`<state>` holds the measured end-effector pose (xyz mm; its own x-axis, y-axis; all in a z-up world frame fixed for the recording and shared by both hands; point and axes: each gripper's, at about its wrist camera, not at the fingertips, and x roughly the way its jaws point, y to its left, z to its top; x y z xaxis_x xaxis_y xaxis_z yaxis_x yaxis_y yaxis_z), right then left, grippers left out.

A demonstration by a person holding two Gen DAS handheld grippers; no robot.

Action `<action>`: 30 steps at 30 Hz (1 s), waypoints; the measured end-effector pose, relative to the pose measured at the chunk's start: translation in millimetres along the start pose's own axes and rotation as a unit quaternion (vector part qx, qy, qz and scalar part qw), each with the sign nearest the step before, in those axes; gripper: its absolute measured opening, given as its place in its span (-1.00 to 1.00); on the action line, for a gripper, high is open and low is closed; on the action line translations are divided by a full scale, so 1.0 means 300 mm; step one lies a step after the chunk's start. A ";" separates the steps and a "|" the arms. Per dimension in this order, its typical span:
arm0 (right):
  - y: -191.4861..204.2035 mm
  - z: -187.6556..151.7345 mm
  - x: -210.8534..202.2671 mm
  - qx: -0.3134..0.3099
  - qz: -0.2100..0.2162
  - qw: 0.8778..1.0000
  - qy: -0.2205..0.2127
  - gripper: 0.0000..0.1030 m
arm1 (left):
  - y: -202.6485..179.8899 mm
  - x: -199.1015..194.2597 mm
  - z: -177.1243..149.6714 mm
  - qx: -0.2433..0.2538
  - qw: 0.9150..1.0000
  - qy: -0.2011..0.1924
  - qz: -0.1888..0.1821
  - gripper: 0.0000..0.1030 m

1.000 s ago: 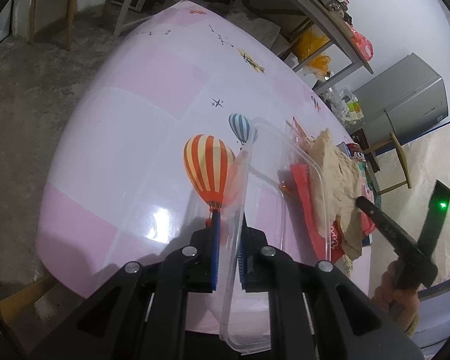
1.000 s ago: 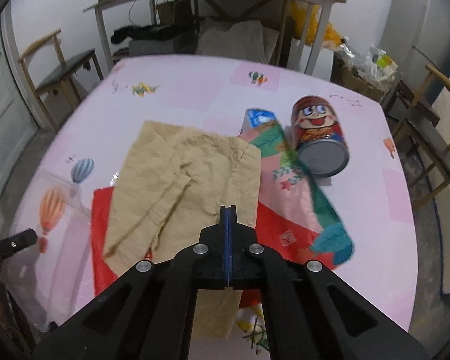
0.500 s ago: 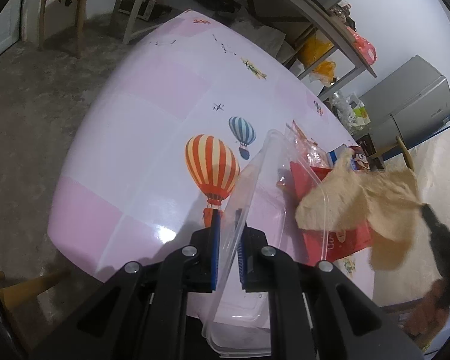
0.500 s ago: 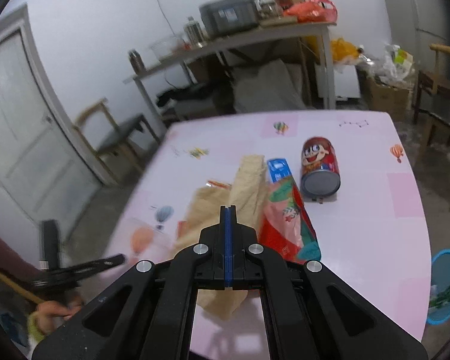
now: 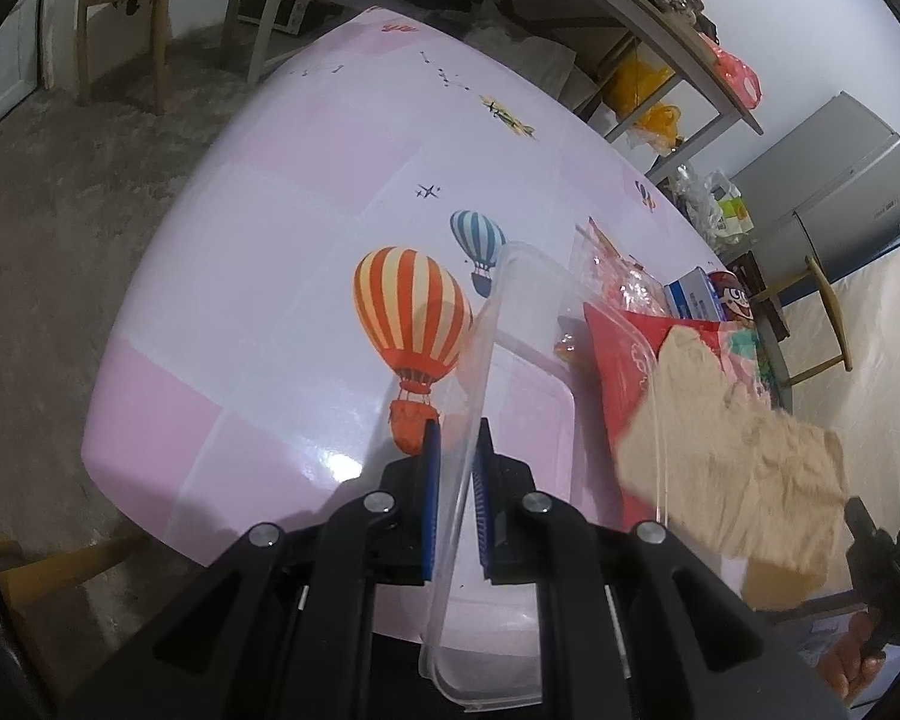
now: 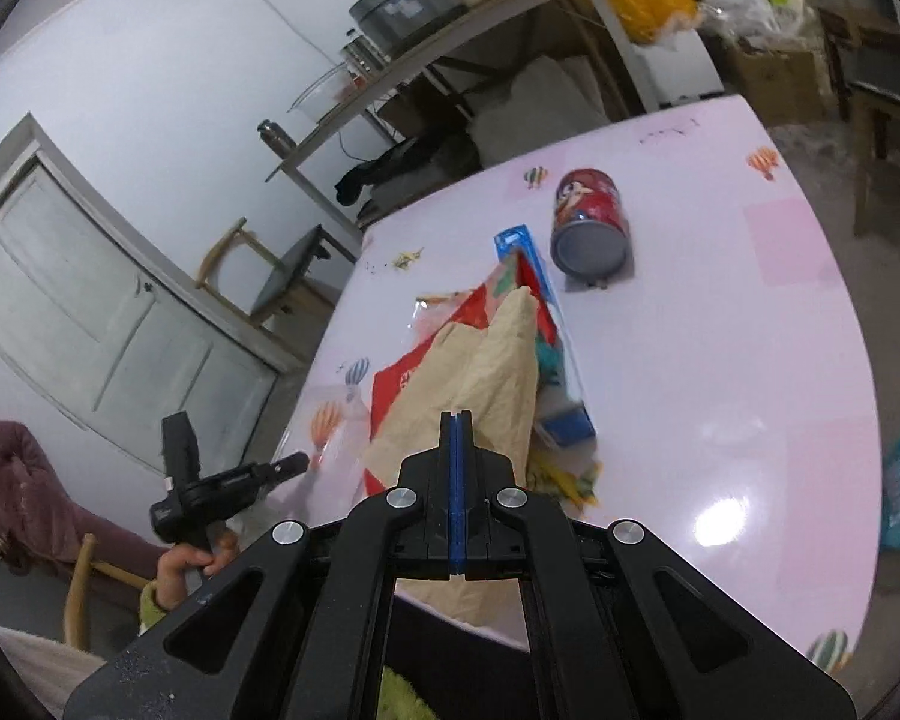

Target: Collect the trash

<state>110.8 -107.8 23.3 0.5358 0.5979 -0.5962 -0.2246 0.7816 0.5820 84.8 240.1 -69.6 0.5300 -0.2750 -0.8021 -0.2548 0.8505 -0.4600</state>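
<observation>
Left wrist view: the left claw stands narrow, its blue pads clamped on the thin wall of a clear, rectangular plastic tray. The tray is tipped up on edge over the near side of the pink desk with balloon prints, its open face toward the right of the picture. Through and beside it lies a heap of litter: a red foil wrapper, crinkled clear cellophane and, farther off, a blue carton. A crumpled tan paper sheet hangs off the desk just right of the tray's rim, its far corner over the red wrapper. The right claw is only a dark shape at the lower right edge, with fingers of a hand under it.

Right wrist view: the right claw is fully closed on the tan paper sheet, pinching its near part; the sheet runs away from the tips, lifted above the red wrapper and a colourful printed bag. A red cartoon-printed can lies on its side well beyond, apart from the heap. The left claw shows at the left, above the desk's edge.
</observation>
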 end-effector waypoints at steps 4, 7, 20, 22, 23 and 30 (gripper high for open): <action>0.060 -0.008 -0.095 -0.020 0.030 0.999 -0.012 -1.00 | -0.005 -0.003 0.007 0.007 1.000 -0.003 -0.001 -0.81; 0.100 -0.011 -0.146 -0.046 0.009 0.999 -0.019 -1.00 | -0.010 -0.001 0.010 0.013 1.000 -0.003 -0.004 -0.81; 0.045 -0.043 0.184 -0.011 -0.051 0.997 0.049 -1.00 | 0.027 0.010 0.014 0.014 0.999 0.009 -0.027 -0.81; 0.092 -0.027 0.236 -0.020 -0.043 0.998 0.046 -1.00 | 0.034 0.009 0.017 0.012 0.999 0.009 -0.030 -0.81; 0.110 -0.019 0.252 -0.025 -0.042 0.998 0.042 -0.96 | 0.039 0.008 0.018 0.011 0.999 0.008 -0.032 -0.81; 0.183 -0.022 0.400 -0.089 -0.122 0.987 0.053 0.00 | 0.056 0.015 0.020 0.002 0.999 0.011 -0.044 -0.81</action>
<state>157.3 7.9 -20.0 0.5056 0.3952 -0.7669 -0.2441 0.9181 0.3122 87.9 255.8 -78.5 0.5318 -0.3590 -0.7670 -0.2053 0.8240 -0.5281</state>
